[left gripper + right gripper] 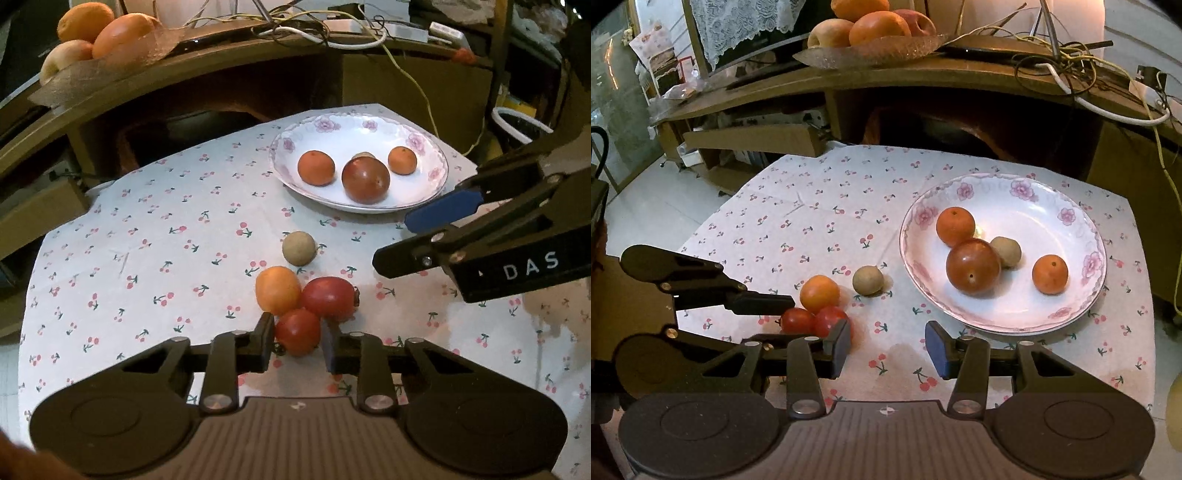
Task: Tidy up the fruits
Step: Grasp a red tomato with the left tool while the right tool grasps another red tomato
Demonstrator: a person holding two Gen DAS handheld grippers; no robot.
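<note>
This is a lived-in home, most likely a living room. A small table wears a white cherry-print cloth (pixel 812 206) with a floral china plate (pixel 1082 225) on it, and behind it runs a curved wooden TV-style cabinet (pixel 923 79) carrying a cut-glass fruit bowl (pixel 886 48) heaped with oranges and apples. A tangle of white and yellow cables (pixel 1082 66) lies on the cabinet top, a lace cloth (pixel 738 22) hangs over a dark screen, a cardboard box (pixel 753 142) sits by the pale tiled floor (pixel 646 206), and cluttered shelves fill the left edge.
</note>
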